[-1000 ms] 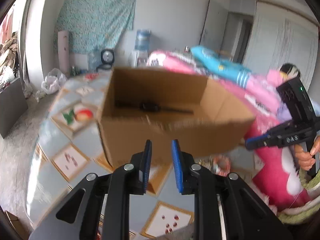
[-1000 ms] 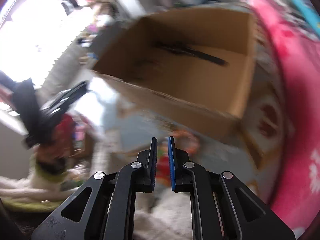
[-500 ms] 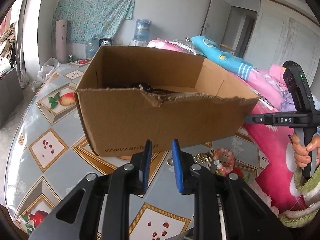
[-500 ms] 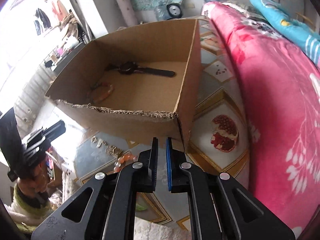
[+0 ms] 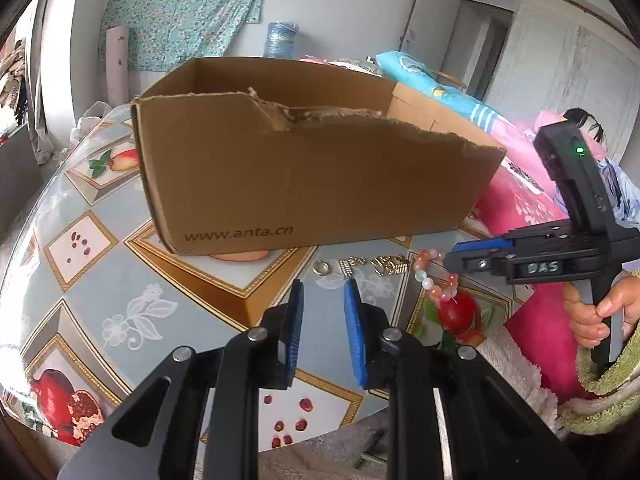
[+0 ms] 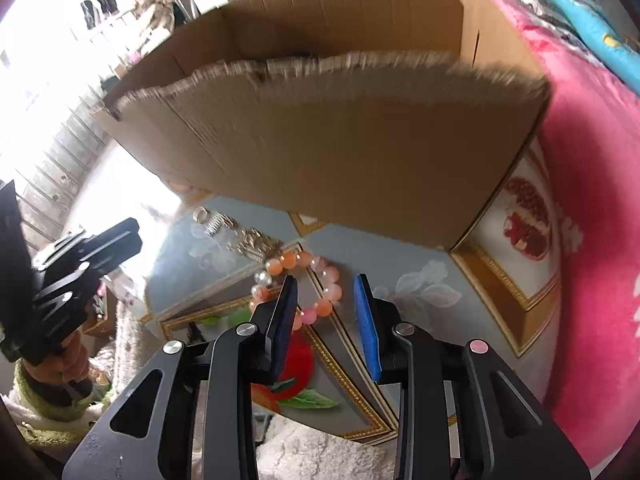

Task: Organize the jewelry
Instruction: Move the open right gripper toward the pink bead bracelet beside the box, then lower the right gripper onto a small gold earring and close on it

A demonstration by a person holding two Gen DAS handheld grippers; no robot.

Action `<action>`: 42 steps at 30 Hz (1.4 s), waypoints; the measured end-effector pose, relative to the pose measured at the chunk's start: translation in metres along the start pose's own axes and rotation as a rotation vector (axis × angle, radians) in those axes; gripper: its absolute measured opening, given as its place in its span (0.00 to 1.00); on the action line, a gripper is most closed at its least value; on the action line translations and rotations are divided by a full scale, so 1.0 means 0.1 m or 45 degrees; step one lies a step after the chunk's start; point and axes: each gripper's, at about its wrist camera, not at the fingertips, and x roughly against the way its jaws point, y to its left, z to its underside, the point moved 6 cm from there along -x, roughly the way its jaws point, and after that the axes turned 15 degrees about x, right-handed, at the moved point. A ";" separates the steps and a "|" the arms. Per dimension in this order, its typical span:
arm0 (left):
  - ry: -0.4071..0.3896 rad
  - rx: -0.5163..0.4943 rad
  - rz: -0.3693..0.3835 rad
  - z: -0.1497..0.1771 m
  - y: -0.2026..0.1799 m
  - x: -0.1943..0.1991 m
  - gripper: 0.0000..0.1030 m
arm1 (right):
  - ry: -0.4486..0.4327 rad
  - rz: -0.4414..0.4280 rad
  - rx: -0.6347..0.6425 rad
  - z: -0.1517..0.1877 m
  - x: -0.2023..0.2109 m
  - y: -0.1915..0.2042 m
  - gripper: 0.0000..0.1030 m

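— The right gripper has just been opening its jaws over the bead bracelet lying on the table beside the cardboard box. Nothing's gripped yet.

— And the left gripper?

— Slightly parted, empty, hovering near the gold rings. The beads are round; a pinch on one edge could skid the bracelet into those rings.

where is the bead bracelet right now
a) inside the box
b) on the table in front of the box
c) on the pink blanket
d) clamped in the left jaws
b: the bracelet lies on the table just short of the box, under the right gripper, whose open jaws are not pressing on it.
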 end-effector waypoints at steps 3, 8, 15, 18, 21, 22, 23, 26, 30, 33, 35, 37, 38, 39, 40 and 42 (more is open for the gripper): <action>0.002 -0.014 -0.001 0.02 -0.03 -0.03 0.20 | 0.004 0.035 0.027 -0.01 -0.02 0.02 0.11; 0.012 -0.017 -0.002 0.02 -0.05 -0.09 0.20 | -0.002 0.066 0.020 -0.01 -0.01 0.00 0.08; 0.028 -0.014 -0.005 0.04 -0.02 -0.12 0.20 | -0.019 0.152 -0.087 0.04 0.07 -0.32 0.07; 0.027 -0.022 -0.027 0.03 -0.04 -0.17 0.20 | -0.040 0.160 -0.121 0.04 0.12 -0.43 0.11; 0.032 -0.056 -0.072 0.01 -0.05 -0.23 0.20 | -0.107 0.120 -0.078 0.02 0.21 -0.38 0.13; 0.034 -0.067 -0.080 0.01 -0.06 -0.24 0.20 | -0.124 0.128 -0.052 0.02 0.25 -0.34 0.17; 0.035 -0.084 -0.091 0.00 -0.07 -0.26 0.20 | -0.144 0.143 -0.022 0.01 0.29 -0.30 0.20; 0.038 -0.114 -0.102 -0.04 -0.10 -0.31 0.20 | -0.192 0.139 0.026 0.00 0.38 -0.20 0.22; 0.048 -0.150 -0.112 -0.09 -0.13 -0.39 0.20 | -0.251 0.035 0.067 -0.05 0.39 0.00 0.22; 0.078 -0.179 -0.123 -0.10 -0.16 -0.47 0.20 | -0.262 -0.018 0.107 -0.06 0.32 0.21 0.22; 0.099 -0.189 -0.127 -0.11 -0.18 -0.52 0.20 | -0.255 -0.043 0.120 -0.07 0.29 0.30 0.22; 0.113 -0.198 -0.142 -0.11 -0.19 -0.56 0.20 | -0.246 -0.075 0.126 -0.06 0.22 0.37 0.22; 0.123 -0.202 -0.152 -0.10 -0.19 -0.59 0.20 | -0.245 -0.086 0.126 -0.06 0.20 0.40 0.22; 0.131 -0.204 -0.161 -0.10 -0.20 -0.62 0.19 | -0.243 -0.099 0.126 -0.07 0.17 0.41 0.22; 0.130 -0.209 -0.167 -0.10 -0.20 -0.63 0.20 | -0.243 -0.109 0.125 -0.07 0.16 0.43 0.22; 0.135 -0.228 -0.180 -0.10 -0.23 -0.66 0.19 | -0.245 -0.125 0.126 -0.08 0.14 0.45 0.22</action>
